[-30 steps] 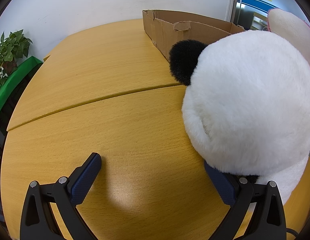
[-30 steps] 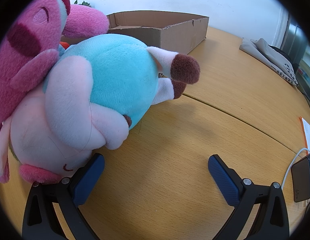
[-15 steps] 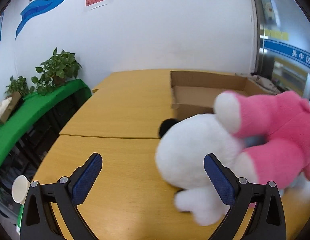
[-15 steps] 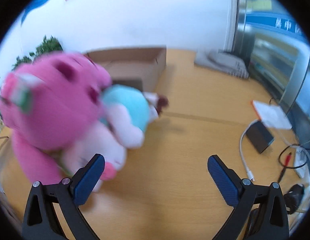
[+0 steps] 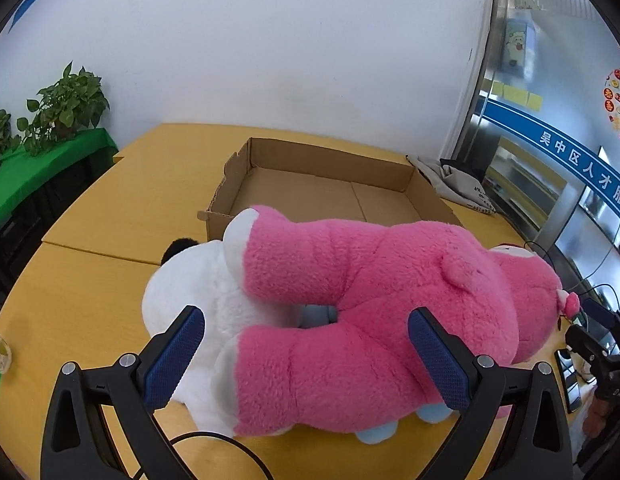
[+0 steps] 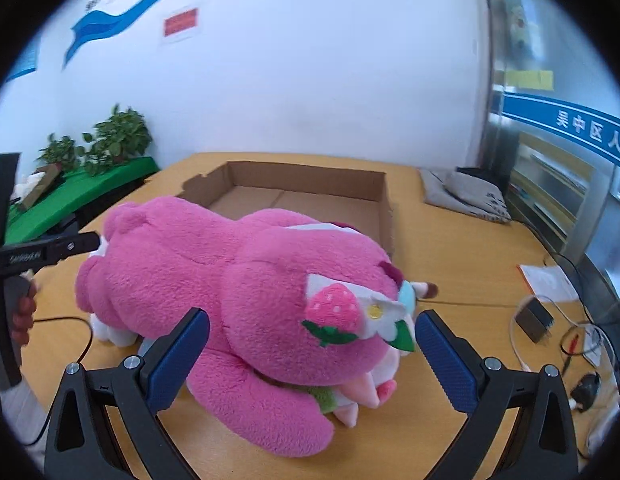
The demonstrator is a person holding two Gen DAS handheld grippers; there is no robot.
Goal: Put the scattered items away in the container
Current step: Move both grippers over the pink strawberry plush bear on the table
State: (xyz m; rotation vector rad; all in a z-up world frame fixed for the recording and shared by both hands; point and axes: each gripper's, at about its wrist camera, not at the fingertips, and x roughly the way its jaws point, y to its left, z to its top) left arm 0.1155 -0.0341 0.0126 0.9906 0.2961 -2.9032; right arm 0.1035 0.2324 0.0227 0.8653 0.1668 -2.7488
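A big pink plush bear (image 5: 390, 292) (image 6: 237, 292) lies on top of a pile of soft toys on the wooden table. Under it are a white plush with a black ear (image 5: 189, 296) and a light blue and pale pink plush (image 6: 406, 296), mostly hidden. Behind the pile stands a shallow open cardboard box (image 5: 330, 188) (image 6: 301, 192), with nothing in it. My left gripper (image 5: 305, 356) is open above the bear's legs. My right gripper (image 6: 312, 354) is open above the bear's head, which bears a strawberry patch (image 6: 334, 312). Neither touches a toy.
A grey cloth bag (image 6: 466, 196) lies right of the box. A phone with cables (image 6: 534, 318) and papers (image 6: 546, 278) sit at the table's right side. Potted plants (image 5: 65, 104) stand on a green shelf at left. The other hand-held gripper (image 6: 37, 256) shows at the left edge.
Both grippers have risen and pulled back from table level to above the pile. The pink bear and the box's inside now show from above. Both stayed open.
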